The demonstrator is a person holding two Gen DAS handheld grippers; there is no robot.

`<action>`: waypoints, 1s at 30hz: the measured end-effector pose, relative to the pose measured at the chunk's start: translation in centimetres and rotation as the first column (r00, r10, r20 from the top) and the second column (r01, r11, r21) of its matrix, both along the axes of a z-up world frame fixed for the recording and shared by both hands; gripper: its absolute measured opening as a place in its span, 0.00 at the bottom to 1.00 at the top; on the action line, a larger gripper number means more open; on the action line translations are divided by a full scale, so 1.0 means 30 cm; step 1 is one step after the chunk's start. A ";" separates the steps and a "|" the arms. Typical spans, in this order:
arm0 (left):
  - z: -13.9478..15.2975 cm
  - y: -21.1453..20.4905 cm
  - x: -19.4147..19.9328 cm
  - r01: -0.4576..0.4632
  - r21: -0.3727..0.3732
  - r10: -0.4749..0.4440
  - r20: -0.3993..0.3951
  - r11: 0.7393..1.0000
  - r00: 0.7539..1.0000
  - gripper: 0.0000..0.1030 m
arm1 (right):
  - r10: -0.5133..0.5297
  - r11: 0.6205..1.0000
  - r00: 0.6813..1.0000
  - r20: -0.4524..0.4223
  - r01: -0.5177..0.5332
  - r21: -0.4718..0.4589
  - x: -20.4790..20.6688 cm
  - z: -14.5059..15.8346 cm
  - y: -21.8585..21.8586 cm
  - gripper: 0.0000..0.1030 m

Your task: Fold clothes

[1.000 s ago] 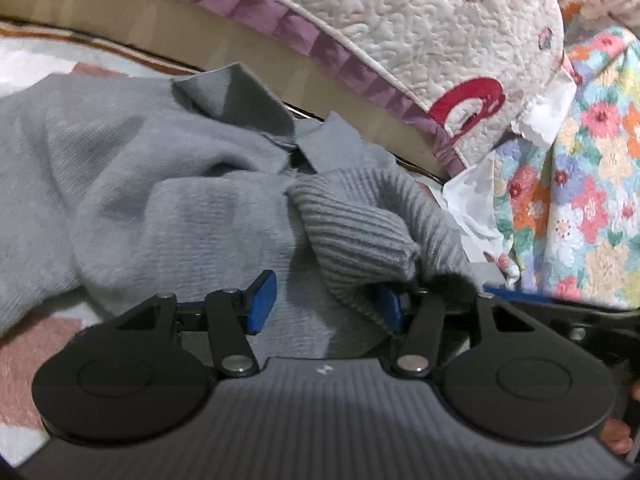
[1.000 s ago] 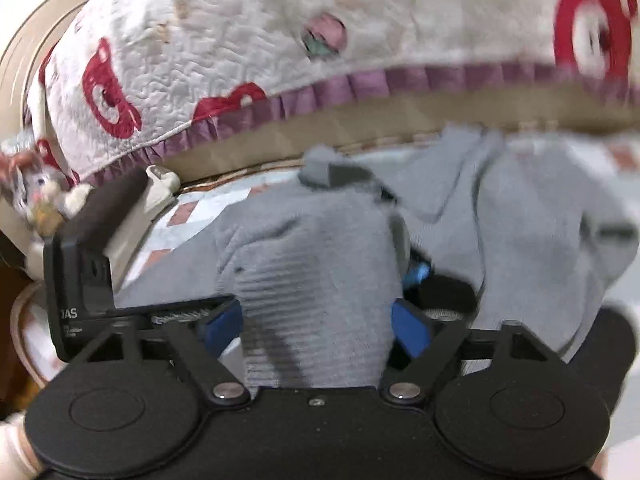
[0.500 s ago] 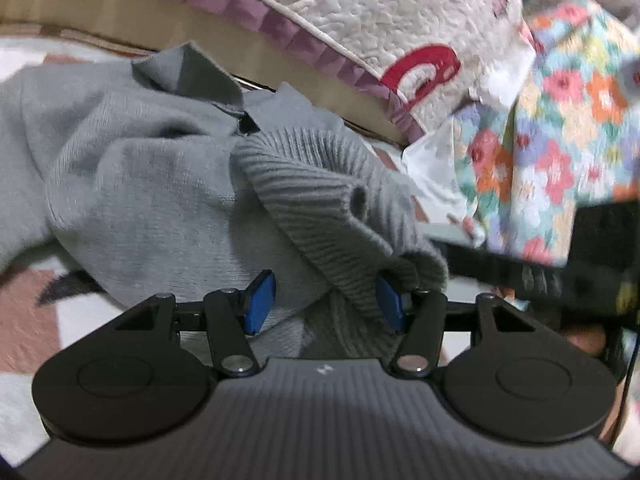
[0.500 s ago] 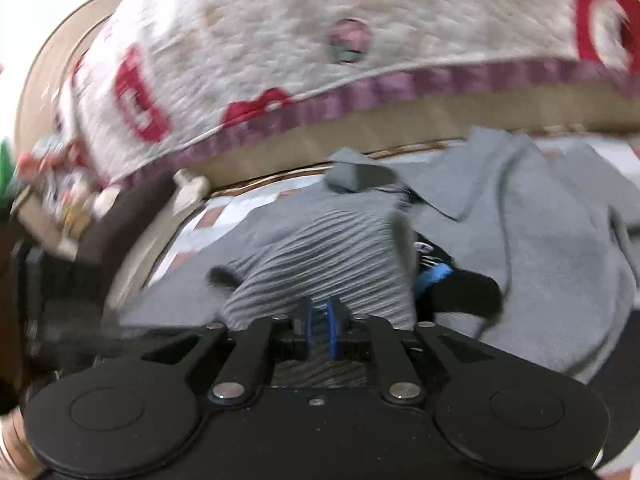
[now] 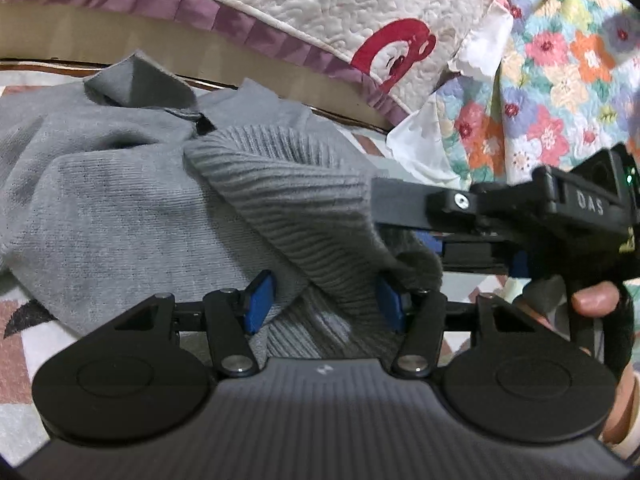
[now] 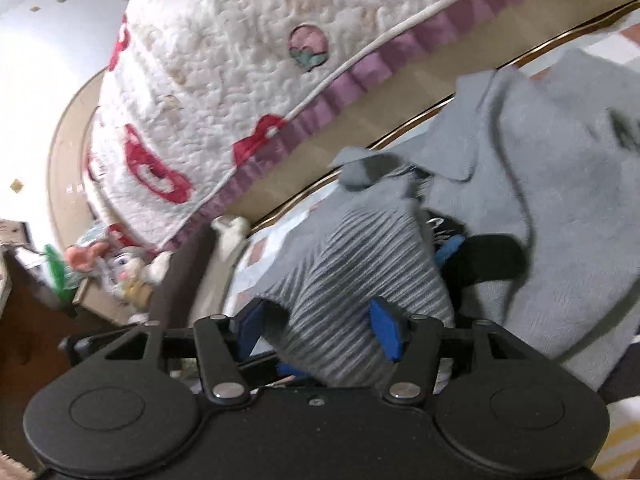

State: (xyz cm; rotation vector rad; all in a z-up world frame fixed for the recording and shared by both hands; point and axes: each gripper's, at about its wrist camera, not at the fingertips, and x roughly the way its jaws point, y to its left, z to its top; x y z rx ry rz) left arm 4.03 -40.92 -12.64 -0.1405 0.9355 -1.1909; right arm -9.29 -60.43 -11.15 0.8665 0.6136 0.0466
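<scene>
A grey sweater (image 5: 120, 200) lies rumpled on a patterned mat, its collar toward the bed. Its ribbed cuff (image 5: 288, 200) is bunched up and draped over the right finger of my left gripper (image 5: 325, 302), whose blue pads stand apart with knit lying loosely between them. In the right wrist view the same ribbed cuff (image 6: 340, 280) sits between the pads of my right gripper (image 6: 318, 328). Its jaws are opening and the pads do not press on the knit. The right gripper's black body (image 5: 520, 208) reaches in from the right, held by a person's hand (image 5: 592, 296).
A bed with a white quilted cover (image 5: 320, 8), red shapes and a purple frill, runs along the back. Floral fabric (image 5: 560, 80) hangs at the right. The pink and white mat (image 5: 24, 320) shows at the left. Soft toys (image 6: 128, 272) sit by the bed's end.
The right gripper closed on the ribbed cuff half a second ago and has since spread its jaws, rolling as it went. The left gripper moved closer to the right one, its jaws unchanged.
</scene>
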 end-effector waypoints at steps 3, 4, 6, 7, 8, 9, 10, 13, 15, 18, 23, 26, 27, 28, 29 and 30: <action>-0.012 0.033 0.007 -0.029 -0.003 0.029 -0.024 1.000 0.999 0.53 | -0.039 0.997 0.999 -0.008 0.040 0.070 -0.009 -0.030 -0.035 0.14; -0.017 0.045 0.009 -0.038 0.000 0.038 -0.029 0.999 0.999 0.53 | -0.053 0.995 0.998 -0.015 0.054 0.082 -0.012 -0.038 -0.043 0.11; -0.026 0.069 0.013 -0.056 0.006 0.056 -0.038 0.998 0.998 0.53 | -0.079 0.991 0.996 -0.029 0.081 0.103 -0.016 -0.054 -0.057 0.10; -0.030 0.083 0.015 -0.064 0.010 0.064 -0.046 0.998 0.997 0.54 | -0.080 0.993 0.996 -0.026 0.082 0.080 -0.015 -0.048 -0.051 0.10; -0.035 0.098 0.017 -0.072 0.015 0.073 -0.055 0.997 0.996 0.54 | -0.082 0.995 0.996 -0.023 0.083 0.055 -0.014 -0.041 -0.045 0.09; -0.039 0.113 0.018 -0.080 0.021 0.081 -0.063 0.997 0.995 0.54 | -0.088 0.996 0.996 -0.022 0.089 0.014 -0.013 -0.032 -0.036 0.09; -0.035 0.125 0.017 -0.083 0.013 0.084 -0.077 0.996 0.994 0.54 | -0.096 0.995 0.995 -0.021 0.095 -0.027 -0.013 -0.023 -0.026 0.09; -0.012 0.152 0.008 -0.081 -0.024 0.077 -0.115 0.996 0.990 0.61 | -0.124 0.985 0.992 0.024 0.126 -0.114 -0.023 0.007 -0.007 0.09; 0.008 0.159 -0.005 -0.066 -0.046 0.059 -0.128 0.997 0.990 0.67 | -0.120 0.982 0.991 0.066 0.128 -0.138 -0.031 0.025 0.000 0.09; 0.031 0.165 -0.022 -0.044 -0.078 0.033 -0.145 0.996 0.989 0.69 | -0.104 0.981 0.991 0.079 0.115 -0.155 -0.026 0.031 0.008 0.09; 0.004 0.131 -0.013 -0.049 -0.075 0.035 -0.177 0.996 0.984 0.69 | -0.102 0.982 0.991 0.089 0.115 -0.150 -0.027 0.032 0.000 0.09; -0.030 0.120 0.008 -0.057 -0.078 0.040 -0.203 0.995 0.978 0.52 | -0.108 0.984 0.990 0.092 0.119 -0.130 -0.030 0.027 -0.012 0.09; -0.042 0.117 0.015 -0.064 -0.070 0.049 -0.205 0.995 0.978 0.33 | -0.109 0.984 0.990 0.093 0.121 -0.127 -0.033 0.026 -0.010 0.09; -0.054 0.114 0.022 -0.071 -0.054 0.058 -0.213 0.996 0.975 0.26 | -0.109 0.985 0.989 0.095 0.121 -0.126 -0.033 0.025 -0.010 0.09; -0.065 0.111 0.029 -0.077 -0.035 0.067 -0.223 0.996 0.972 0.25 | -0.109 0.985 0.989 0.096 0.121 -0.124 -0.034 0.025 -0.010 0.09; -0.077 0.108 0.037 -0.083 -0.016 0.077 -0.234 0.996 0.969 0.26 | -0.107 0.986 0.990 0.097 0.118 -0.118 -0.033 0.023 -0.012 0.09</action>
